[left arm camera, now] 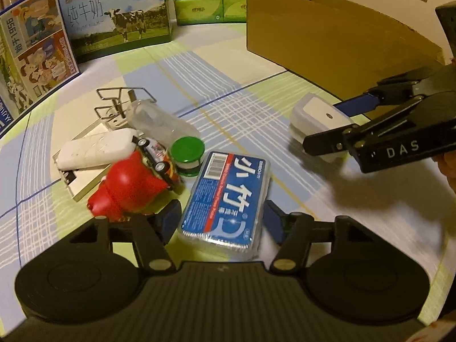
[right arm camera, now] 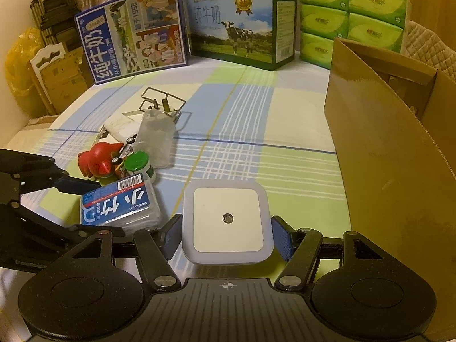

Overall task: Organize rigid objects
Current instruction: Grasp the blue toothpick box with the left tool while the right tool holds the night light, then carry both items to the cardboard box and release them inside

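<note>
A white square night light [right arm camera: 227,221] lies flat, face up. Left of it lies a blue-labelled floss box [right arm camera: 121,203], flat.

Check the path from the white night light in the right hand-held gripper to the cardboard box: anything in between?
Nothing visible. The night light sits between the right hand-held gripper fingers, and only bare plaid cloth lies between it and the cardboard box. The clutter pile is off to the left.

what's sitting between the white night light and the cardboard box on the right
Nothing. In the right wrist view, only bare checked cloth lies between the white night light, framed by the right gripper, and the cardboard box.
</note>
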Available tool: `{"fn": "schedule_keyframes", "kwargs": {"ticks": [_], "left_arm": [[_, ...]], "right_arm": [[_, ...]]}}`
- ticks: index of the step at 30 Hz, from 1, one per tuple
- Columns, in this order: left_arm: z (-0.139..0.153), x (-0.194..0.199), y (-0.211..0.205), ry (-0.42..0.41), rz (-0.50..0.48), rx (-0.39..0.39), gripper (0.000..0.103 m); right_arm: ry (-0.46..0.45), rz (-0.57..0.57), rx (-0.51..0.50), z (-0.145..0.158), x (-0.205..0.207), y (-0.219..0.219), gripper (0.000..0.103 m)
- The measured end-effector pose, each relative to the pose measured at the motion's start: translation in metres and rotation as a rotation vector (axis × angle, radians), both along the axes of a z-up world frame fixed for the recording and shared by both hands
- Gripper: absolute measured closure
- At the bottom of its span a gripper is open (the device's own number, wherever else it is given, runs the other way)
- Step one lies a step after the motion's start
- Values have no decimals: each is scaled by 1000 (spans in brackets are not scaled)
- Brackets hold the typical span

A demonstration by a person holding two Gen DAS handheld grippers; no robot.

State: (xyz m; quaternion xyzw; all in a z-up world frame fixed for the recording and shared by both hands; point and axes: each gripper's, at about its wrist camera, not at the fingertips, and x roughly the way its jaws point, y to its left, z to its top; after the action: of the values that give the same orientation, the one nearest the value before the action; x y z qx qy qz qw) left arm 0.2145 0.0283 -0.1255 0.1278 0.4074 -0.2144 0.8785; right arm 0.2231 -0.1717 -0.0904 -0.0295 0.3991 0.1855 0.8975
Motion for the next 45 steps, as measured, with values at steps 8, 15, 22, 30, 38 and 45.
{"fn": "schedule_keyframes", "kwargs": {"ticks": [8, 15, 22, 30, 38, 45], "left_arm": [[-4, 0, -14, -13, -36, 25, 49], [-3, -3, -16, 0, 17, 20, 50], [12, -8, -10, -11, 115, -44, 51], [60, -26, -14, -70, 240, -59, 51], [134, -31, -73, -139, 172, -109, 51], [161, -21, -164, -148, 27, -152, 51]], "right_arm": [[8, -9, 4, 1, 1, 0, 41], [3, -31, 1, 5, 2, 0, 41], [-23, -60, 28, 11, 3, -5, 41], [-90, -62, 109, 58, -11, -13, 41], [-198, -135, 138, 139, -32, -76, 41], [-163, -283, 58, 148, -35, -172, 41]]}}
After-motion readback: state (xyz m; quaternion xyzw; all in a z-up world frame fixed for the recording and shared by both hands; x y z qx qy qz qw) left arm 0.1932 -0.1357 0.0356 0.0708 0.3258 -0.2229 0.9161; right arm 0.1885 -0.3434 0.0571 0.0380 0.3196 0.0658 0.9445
